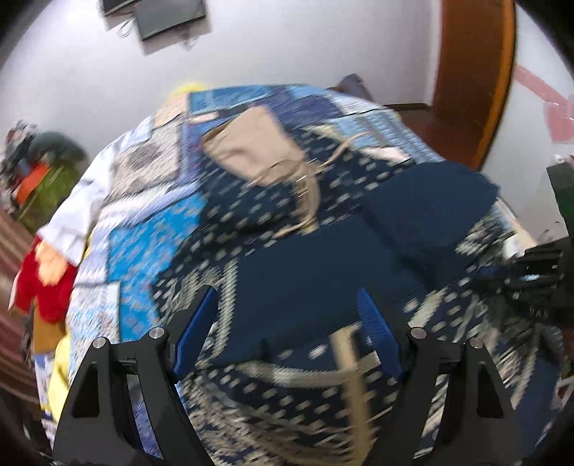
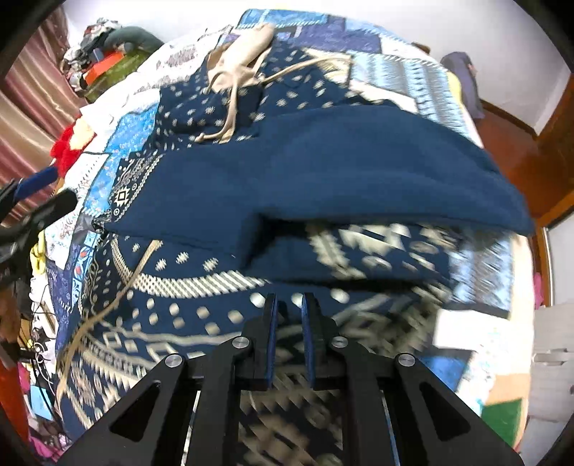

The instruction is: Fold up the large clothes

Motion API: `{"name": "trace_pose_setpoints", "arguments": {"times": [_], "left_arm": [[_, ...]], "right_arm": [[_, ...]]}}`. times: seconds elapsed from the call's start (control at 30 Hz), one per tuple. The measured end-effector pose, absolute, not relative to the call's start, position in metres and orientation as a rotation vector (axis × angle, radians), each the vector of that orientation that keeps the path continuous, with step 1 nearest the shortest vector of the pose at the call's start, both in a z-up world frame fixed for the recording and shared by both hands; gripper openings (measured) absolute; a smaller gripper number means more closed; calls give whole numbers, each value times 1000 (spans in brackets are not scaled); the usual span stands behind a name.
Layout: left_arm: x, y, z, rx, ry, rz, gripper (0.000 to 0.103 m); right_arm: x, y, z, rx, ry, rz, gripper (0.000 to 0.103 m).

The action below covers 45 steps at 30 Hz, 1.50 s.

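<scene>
The left hand-held gripper (image 1: 288, 315) hangs over a navy garment (image 1: 305, 272) printed with pale dots and bands, its blue-padded fingers (image 1: 376, 322) spread wide with nothing between them. The picture is motion-blurred. A plain navy panel of the garment lies between the fingers and runs up to the right as a folded-over flap. Beyond it a beige cloth piece (image 1: 251, 150) with a trailing beige cord (image 1: 308, 193) rests on the printed fabric. All of this lies on a bed covered by a blue patchwork quilt (image 1: 143, 243). A red cloth (image 1: 39, 286) hangs at the quilt's left edge. Behind, two dark screens (image 1: 168, 14) hang on the white wall and a wooden door (image 1: 473, 79) stands at right.
</scene>
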<state>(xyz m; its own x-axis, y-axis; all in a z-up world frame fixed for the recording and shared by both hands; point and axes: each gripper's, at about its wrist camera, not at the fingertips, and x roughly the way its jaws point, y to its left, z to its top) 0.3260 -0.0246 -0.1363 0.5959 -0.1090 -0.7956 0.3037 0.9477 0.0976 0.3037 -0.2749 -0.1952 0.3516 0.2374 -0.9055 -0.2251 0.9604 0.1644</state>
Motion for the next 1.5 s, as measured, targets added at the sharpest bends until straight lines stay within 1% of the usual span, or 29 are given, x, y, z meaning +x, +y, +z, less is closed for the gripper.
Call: {"name": "trace_pose_setpoints", "arguments": {"times": [0.17, 0.33, 0.5, 0.67, 0.7, 0.77, 0.83, 0.87, 0.9, 0.93, 1.07, 1.17, 1.27, 1.37, 1.5], "left_arm": [[351, -88, -118, 252, 907, -365, 80], [376, -161, -122, 283, 964, -480, 80], [395, -240, -152, 321, 1057, -593, 80], [401, -304, -199, 474, 1123, -616, 80], [401, -310, -204, 502, 1113, -598, 79], [401, -316, -211, 532, 1077, -558, 66], [403, -314, -209, 522, 1068, -544, 48], [403, -312, -205, 511, 1067, -554, 41], [404, -308, -198, 498, 1057, -566, 21], [403, -303, -188, 490, 1035, -564, 7], [406, -271, -144, 430, 899, -516, 7], [412, -220, -105, 338, 832, -463, 7], [416, -168, -81, 274, 798, -393, 7], [418, -107, -71, 245, 776, -296, 7], [416, -27, -91, 196, 824, -189, 7]], "right_arm": [[294, -337, -165, 154, 1078, 218, 9], [283, -399, -150, 191, 1014, 84, 9], [274, -442, -166, 225, 1044, -22, 9], [265, -464, -189, 293, 1080, -45, 9], [264, -466, -193, 306, 1086, -46, 9], [263, -469, -202, 329, 1104, -42, 9], [264, -468, -208, 330, 1116, -34, 9], [264, -467, -209, 327, 1119, -33, 9], [266, -465, -210, 324, 1122, -30, 9], [269, -463, -211, 320, 1123, -25, 9], [281, -450, -203, 304, 1100, 10, 9], [292, -431, -189, 265, 1065, 50, 9], [307, -409, -173, 226, 1030, 90, 9], [325, -381, -160, 171, 1002, 130, 9], [347, -343, -153, 82, 983, 145, 9]]}}
